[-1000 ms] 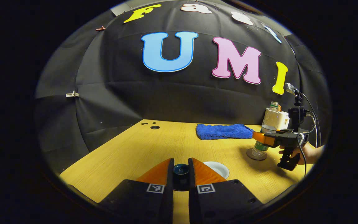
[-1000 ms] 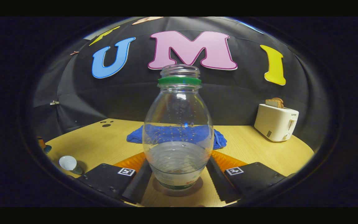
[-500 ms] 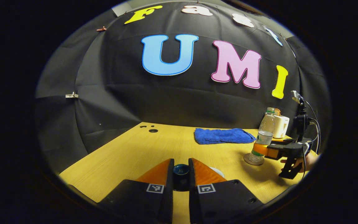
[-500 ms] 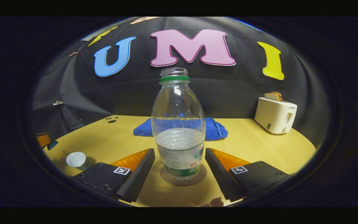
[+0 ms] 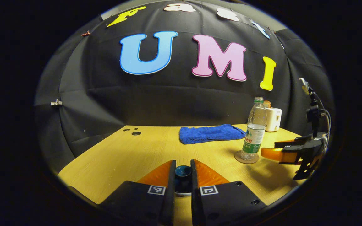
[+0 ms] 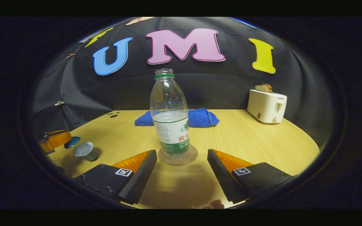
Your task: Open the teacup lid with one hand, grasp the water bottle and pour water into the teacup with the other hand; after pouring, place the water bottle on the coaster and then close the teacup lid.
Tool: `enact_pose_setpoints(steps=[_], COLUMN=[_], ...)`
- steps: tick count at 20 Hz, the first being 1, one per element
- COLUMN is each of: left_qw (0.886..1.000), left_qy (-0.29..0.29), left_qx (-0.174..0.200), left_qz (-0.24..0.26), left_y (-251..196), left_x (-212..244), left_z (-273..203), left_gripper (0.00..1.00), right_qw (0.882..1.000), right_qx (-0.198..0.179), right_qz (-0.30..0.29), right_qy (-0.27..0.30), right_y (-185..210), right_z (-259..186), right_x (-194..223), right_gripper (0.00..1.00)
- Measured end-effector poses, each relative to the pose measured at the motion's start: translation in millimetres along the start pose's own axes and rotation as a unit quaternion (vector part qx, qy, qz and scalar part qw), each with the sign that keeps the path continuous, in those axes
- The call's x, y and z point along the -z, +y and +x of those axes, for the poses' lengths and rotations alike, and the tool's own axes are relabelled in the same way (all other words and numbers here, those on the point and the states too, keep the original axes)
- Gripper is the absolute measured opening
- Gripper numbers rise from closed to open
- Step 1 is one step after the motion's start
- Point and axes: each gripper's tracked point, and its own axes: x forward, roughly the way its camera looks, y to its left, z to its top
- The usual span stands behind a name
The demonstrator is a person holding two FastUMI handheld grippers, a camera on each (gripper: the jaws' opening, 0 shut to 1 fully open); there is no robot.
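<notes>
The clear water bottle, uncapped and part full, stands upright on the round coaster. My right gripper is open, its fingers drawn back a little short of the bottle on either side. In the left gripper view the bottle stands on the coaster, with the right gripper to its right. My left gripper is shut on the dark blue teacup lid. The uncovered teacup sits at far left, with the held lid just beside it, raised.
A folded blue cloth lies at the back of the wooden table. A white toaster with bread stands at the back right. Small holes mark the table's far left corner.
The right gripper opened off the bottle and pulled back, leaving it standing on the coaster. The left gripper, still holding the lid, has shifted so the teacup slid under its fingers.
</notes>
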Motion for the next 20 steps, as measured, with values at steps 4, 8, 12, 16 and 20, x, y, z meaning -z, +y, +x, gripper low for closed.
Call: enact_pose_setpoints(steps=[4, 8, 12, 16, 20], left_qw=[1.0, 1.0, 1.0, 1.0, 1.0], left_qy=[0.004, 0.008, 0.01, 0.01, 0.008], left_qx=[0.004, 0.006, 0.006, -0.006, -0.018], left_qz=[0.008, 0.021, 0.02, 0.028, 0.022], left_y=[-8.8, -10.9, -9.4, -4.5, 0.4], left_x=[15.8, 24.8, 26.2, 21.0, -7.9], left_z=[12.8, 13.0, 16.1, 9.7, -11.3], left_gripper=[0.25, 0.25, 0.28, 0.45, 0.86], right_qw=[0.999, 0.999, 0.999, 0.999, 1.0], right_qx=[0.0, -0.001, -0.003, -0.005, -0.002], right_qz=[0.031, 0.034, 0.032, 0.029, 0.011], right_qy=[0.01, 0.013, 0.014, 0.022, 0.02], right_y=[1.1, -2.1, -2.0, -2.4, -9.0], right_z=[-11.7, -13.3, -15.9, -23.7, -41.8], right_x=[1.3, 2.5, 2.8, 0.8, -22.9], right_gripper=[1.0, 0.99, 0.99, 0.99, 0.99])
